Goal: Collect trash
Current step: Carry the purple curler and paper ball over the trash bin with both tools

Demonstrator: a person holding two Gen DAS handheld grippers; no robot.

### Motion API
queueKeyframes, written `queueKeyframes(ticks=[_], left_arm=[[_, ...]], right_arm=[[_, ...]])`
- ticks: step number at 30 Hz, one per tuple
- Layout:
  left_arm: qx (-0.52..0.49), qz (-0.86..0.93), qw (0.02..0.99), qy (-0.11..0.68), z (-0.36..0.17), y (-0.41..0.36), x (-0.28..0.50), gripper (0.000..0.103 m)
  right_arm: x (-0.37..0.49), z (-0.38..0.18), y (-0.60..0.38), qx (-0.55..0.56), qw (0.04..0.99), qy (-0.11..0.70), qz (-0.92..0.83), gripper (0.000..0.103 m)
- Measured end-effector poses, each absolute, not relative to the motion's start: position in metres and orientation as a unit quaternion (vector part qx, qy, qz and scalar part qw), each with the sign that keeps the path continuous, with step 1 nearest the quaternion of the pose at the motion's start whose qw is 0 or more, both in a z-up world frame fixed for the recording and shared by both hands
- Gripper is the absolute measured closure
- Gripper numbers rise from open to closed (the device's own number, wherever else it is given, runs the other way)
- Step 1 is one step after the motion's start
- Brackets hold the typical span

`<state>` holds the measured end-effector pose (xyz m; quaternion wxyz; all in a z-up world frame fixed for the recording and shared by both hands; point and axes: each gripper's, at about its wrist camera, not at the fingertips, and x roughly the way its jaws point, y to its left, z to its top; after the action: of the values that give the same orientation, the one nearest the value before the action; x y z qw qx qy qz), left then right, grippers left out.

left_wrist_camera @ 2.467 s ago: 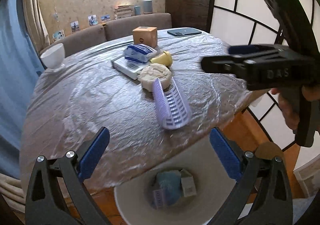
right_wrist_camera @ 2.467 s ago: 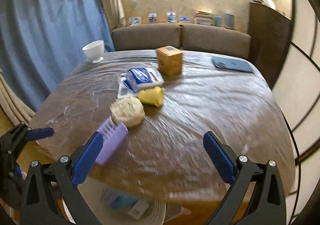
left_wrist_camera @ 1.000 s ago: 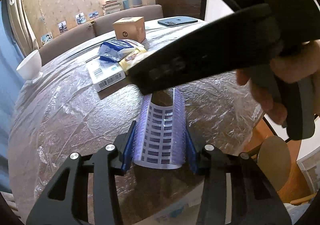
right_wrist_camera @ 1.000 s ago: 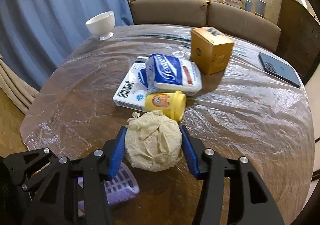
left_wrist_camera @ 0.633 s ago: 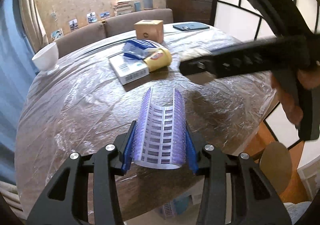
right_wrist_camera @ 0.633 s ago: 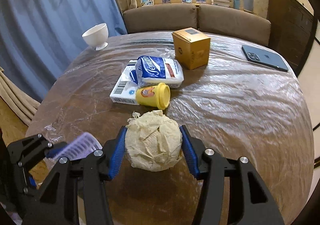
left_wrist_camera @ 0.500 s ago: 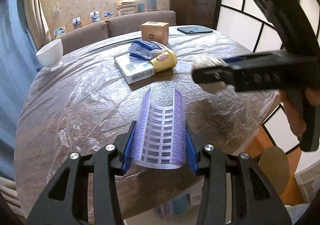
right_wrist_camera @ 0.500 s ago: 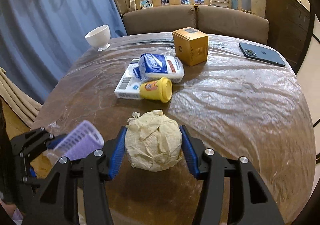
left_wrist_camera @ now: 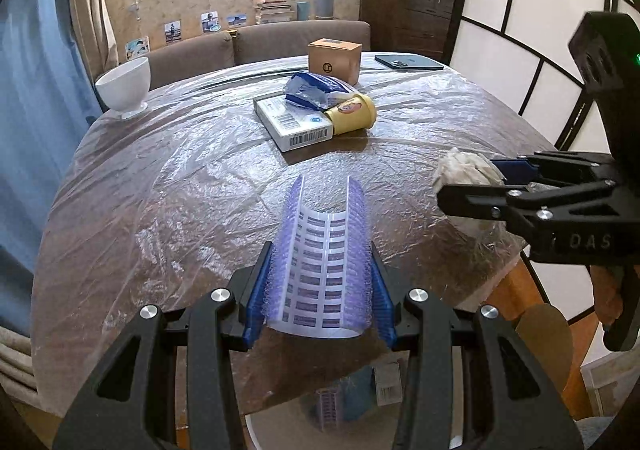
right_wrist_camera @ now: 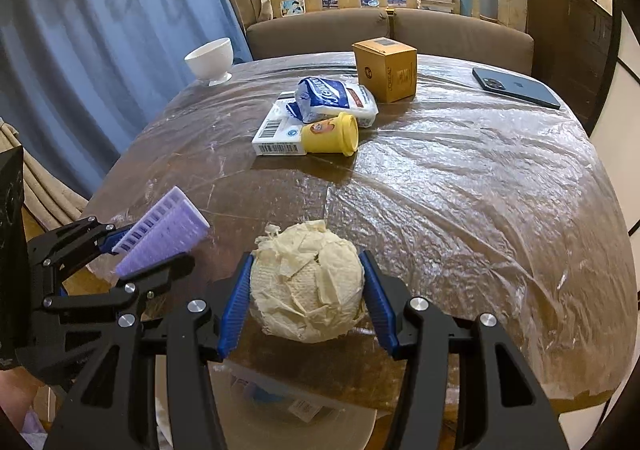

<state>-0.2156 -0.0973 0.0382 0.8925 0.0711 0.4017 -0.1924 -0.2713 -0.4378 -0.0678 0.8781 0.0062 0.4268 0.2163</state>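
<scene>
Left gripper [left_wrist_camera: 320, 304]: fingers clamped on one purple plastic tray [left_wrist_camera: 324, 254] above the near table [left_wrist_camera: 160, 178] edge. Right gripper [right_wrist_camera: 306, 308]: fingers clamped on one paper wad [right_wrist_camera: 308, 284]. Beyond, on the table: one white carton [right_wrist_camera: 276, 134], one yellow cup [right_wrist_camera: 330, 134], one blue packet [right_wrist_camera: 332, 98], one brown box [right_wrist_camera: 386, 68], one phone [right_wrist_camera: 516, 88], one bowl [right_wrist_camera: 210, 58].

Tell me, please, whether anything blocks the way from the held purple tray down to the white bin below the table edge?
Nothing visible does: the purple tray in the left gripper sits near the table edge, with the white bin just below and partly hidden by that edge.
</scene>
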Motion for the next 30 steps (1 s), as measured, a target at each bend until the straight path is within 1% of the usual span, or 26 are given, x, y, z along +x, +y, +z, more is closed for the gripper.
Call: queueKeyframes(ticks=[9, 30], left_arm=[[0.064, -0.19, 0.892, 0.405, 0.041, -0.09, -0.225, 0.058], [0.045, -0.191, 0.882, 0.427, 0.039, -0.069, -0.26, 0.058]], right_arm=[[-0.291, -0.069, -0.447, 0.022, 0.878, 0.428, 0.215, 0.051], [-0.336, -0.07, -0.446, 0.02, 0.869, 0.435, 0.234, 0.051]])
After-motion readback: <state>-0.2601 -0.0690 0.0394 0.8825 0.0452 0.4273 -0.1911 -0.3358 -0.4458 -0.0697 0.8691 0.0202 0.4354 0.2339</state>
